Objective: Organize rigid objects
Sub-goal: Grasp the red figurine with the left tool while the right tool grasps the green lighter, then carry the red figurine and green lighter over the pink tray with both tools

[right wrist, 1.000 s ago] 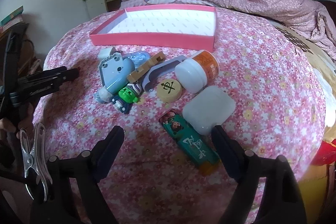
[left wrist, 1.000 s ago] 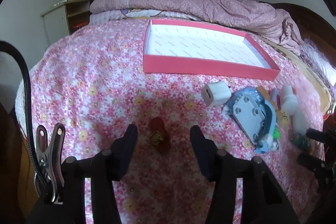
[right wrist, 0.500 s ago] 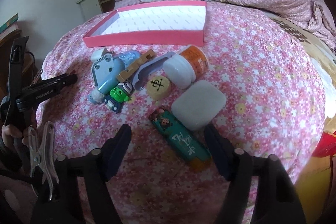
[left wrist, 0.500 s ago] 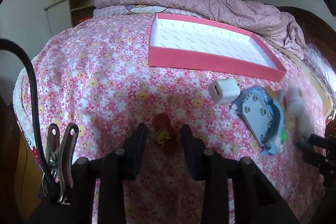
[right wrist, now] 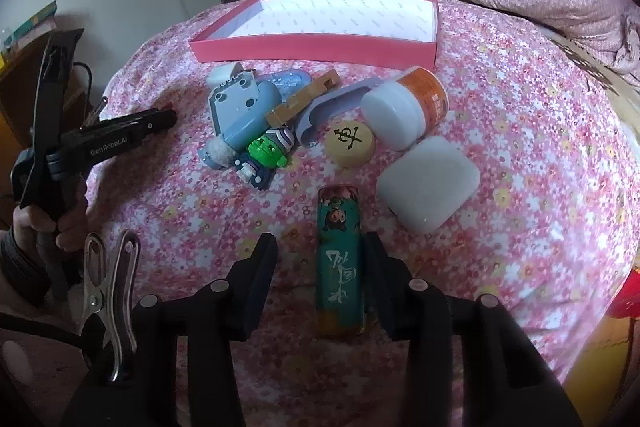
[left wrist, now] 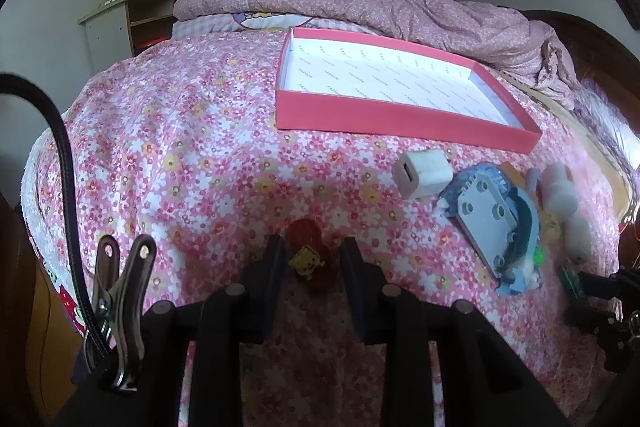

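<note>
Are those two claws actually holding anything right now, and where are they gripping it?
Nothing is firmly held yet. The left claw is closing around a small red toy; the right claw is closing around a green tube, touching one side only.

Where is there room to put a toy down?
The shallow pink cardboard tray has nothing in it. The flowered bedspread left of the tray and the white cube charger is bare. It is crowded around the blue-grey plastic toy.

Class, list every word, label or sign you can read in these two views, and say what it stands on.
"GenRobot.AI": white print on the left gripper.
Round wooden game piece: one dark Chinese character, too stylised to read surely.
Teal tube: white brush characters, not legible.
Pink box lining: repeated small print, too small.
Orange-labelled bottle: print blurred.
</note>
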The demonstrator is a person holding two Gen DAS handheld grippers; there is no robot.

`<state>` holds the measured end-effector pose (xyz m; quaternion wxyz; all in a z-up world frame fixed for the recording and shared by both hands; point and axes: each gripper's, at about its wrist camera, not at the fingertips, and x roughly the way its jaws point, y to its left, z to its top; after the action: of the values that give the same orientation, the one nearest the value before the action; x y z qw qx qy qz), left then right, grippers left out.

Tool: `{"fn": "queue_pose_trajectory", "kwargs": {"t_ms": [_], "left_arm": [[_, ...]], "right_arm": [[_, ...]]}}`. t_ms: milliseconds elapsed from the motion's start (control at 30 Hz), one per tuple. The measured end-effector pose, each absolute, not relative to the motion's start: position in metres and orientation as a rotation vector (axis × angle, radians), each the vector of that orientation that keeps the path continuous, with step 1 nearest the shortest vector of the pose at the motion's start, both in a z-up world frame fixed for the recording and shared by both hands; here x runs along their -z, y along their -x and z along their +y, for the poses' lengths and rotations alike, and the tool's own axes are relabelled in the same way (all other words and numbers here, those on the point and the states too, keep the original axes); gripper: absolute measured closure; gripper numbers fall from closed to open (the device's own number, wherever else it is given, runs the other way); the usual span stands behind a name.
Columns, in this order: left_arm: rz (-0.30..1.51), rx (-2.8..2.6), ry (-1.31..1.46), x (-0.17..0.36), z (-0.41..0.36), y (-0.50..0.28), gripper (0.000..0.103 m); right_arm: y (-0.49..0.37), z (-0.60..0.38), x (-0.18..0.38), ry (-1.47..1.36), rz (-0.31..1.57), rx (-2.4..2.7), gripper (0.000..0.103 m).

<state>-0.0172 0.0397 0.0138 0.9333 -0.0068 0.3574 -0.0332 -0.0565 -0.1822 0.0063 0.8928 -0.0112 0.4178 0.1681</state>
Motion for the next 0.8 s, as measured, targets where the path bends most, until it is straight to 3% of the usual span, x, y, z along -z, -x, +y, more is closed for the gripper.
{"fn": "queue_pose_trajectory", "kwargs": {"t_ms": [33,167,533,800], "left_arm": [[0.73,0.07,0.012,-0.014,0.04,0.017,0.079],[0.732,0.088,0.016,-0.016,0.041,0.018,0.08],[0.672,0.095,0.021,-0.042,0.041,0.031,0.08],[0.634,0.14,0.032,-0.074,0.034,0.03,0.08]], "right_arm": [[0.057,-0.182,-0.006,0.029,0.866,-0.339,0.065],[0.054,-0.188,-0.006,0.017,0.869,-0.313,0.079],[0.056,-0.188,-0.019,-0.026,0.851,-0.336,0.079],[0.055,-0.186,-0.058,-0.033,0.79,-0.353,0.079]]}}
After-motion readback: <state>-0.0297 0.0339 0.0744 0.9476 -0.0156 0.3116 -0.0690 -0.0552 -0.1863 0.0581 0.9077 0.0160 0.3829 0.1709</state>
